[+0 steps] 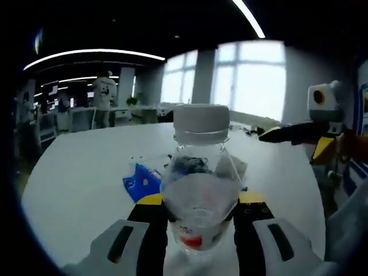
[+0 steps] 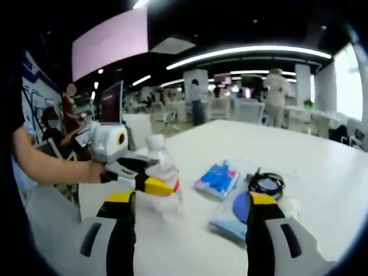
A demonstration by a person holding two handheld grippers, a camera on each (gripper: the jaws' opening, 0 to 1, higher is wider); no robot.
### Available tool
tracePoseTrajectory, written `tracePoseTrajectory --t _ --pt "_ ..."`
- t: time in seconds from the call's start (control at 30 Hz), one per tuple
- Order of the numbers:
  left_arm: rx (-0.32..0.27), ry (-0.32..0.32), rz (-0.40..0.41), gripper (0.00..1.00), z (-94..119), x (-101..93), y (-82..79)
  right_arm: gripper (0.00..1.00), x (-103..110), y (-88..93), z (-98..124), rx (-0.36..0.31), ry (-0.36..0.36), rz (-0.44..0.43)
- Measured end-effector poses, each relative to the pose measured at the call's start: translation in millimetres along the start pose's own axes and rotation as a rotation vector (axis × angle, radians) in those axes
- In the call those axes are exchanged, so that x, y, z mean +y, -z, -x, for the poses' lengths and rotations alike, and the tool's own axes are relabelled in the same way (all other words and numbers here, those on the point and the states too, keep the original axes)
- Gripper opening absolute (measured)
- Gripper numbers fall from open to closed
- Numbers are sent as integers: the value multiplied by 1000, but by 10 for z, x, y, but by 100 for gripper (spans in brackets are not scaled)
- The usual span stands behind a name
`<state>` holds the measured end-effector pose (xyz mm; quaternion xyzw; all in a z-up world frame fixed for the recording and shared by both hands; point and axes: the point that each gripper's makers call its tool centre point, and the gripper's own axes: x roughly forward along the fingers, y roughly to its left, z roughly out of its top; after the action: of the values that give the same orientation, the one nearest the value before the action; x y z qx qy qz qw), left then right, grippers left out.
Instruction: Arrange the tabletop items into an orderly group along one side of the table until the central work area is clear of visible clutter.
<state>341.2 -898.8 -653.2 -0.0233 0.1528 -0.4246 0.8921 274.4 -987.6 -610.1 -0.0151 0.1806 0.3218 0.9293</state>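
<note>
You've got the clear plastic white-capped bottle (image 1: 198,190) clamped in L gripper (image 1: 198,221), frame centre; R gripper (image 2: 192,210) jaws wide, empty — next, set bottle at table (image 1: 86,172) edge.

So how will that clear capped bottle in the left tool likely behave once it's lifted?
The bottle looks like thin clear plastic, so it may flex under the left tool. It seems only partly filled, so probably light, with water that could slosh. Its smooth round sides, gripped low, might let it tilt or slip.

Bright windows (image 1: 250,75), ceiling light strips (image 2: 247,52) — standing person (image 1: 103,95), pink wall screen (image 2: 109,40)
</note>
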Motion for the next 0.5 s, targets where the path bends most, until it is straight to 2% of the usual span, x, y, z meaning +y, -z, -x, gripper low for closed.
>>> tracePoseTrajectory --t 0.03,0.07,0.1,0.27,0.4,0.47,0.5 --pt "-13 -24 21 42 14 46 -34 76 0 0 1 0 1 -2" --pt "-20 -18 1 42 31 55 -59 76 -1 -1 2 -1 3 -3" --pt "-32 -46 -2 42 57 107 -96 76 4 -4 6 -3 3 -4" --pt "-46 -121 18 42 139 306 -174 76 18 4 6 0 -1 -5" --pt "-27 -202 -9 42 197 478 -166 76 42 8 6 3 -6 0" --pt "-22 -281 33 42 244 636 -146 76 44 15 5 6 -7 2" --pt "-15 -286 29 42 249 661 -134 76 43 19 5 8 -6 2"
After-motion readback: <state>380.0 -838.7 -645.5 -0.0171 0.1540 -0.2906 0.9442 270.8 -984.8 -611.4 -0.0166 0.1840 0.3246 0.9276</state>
